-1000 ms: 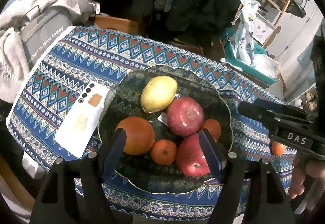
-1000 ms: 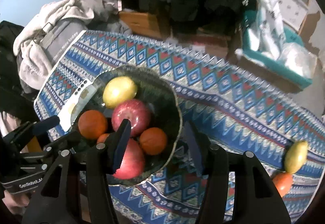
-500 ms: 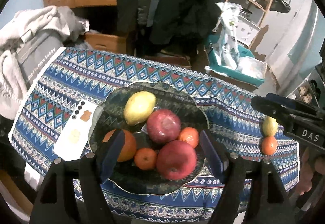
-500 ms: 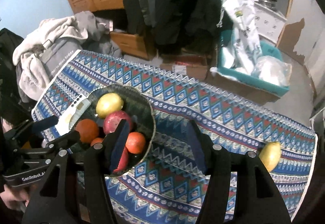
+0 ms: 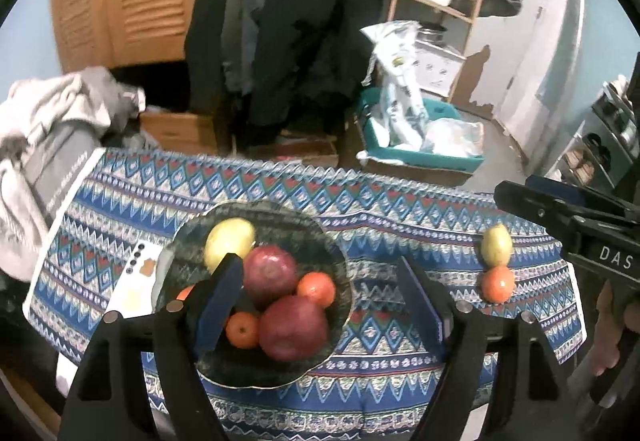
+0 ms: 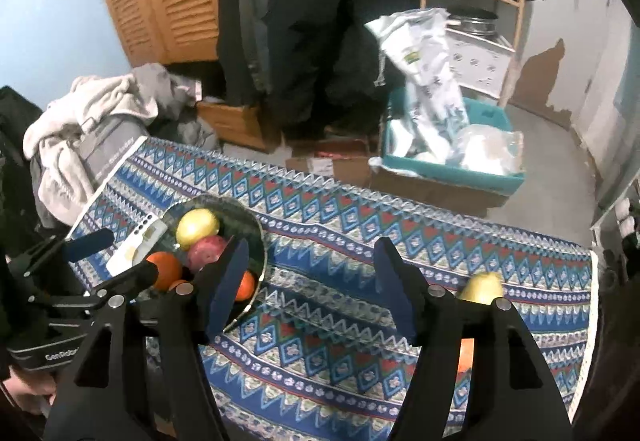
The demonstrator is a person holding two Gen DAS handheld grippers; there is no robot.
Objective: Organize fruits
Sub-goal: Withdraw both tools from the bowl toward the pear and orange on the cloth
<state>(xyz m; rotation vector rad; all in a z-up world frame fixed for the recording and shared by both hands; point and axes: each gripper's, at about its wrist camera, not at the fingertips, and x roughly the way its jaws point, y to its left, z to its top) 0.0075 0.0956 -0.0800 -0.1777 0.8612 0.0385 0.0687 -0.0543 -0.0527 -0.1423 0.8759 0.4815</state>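
A dark glass bowl (image 5: 280,217) on the patterned cloth holds a yellow lemon (image 5: 230,243), two red apples (image 5: 270,273) and several oranges (image 5: 316,289). My left gripper (image 5: 320,305) is open and empty, raised above the bowl's near right side. A second lemon (image 5: 496,245) and an orange (image 5: 497,283) lie loose on the cloth at the right. My right gripper (image 6: 310,281) is open and empty above the cloth between the bowl (image 6: 258,241) and the loose lemon (image 6: 480,287). The loose orange (image 6: 466,355) is mostly hidden behind its right finger.
A white phone (image 5: 134,281) lies left of the bowl. Clothes (image 5: 52,121) are heaped beyond the table's left end. A teal bin (image 5: 420,145) with bags, cardboard boxes and a wooden shelf stand past the far edge. The cloth ends close to the loose fruit.
Both grippers have pulled back and up from the bowl, so more of the table and room shows. The loose lemon and orange have come into the left view. Both stay open.
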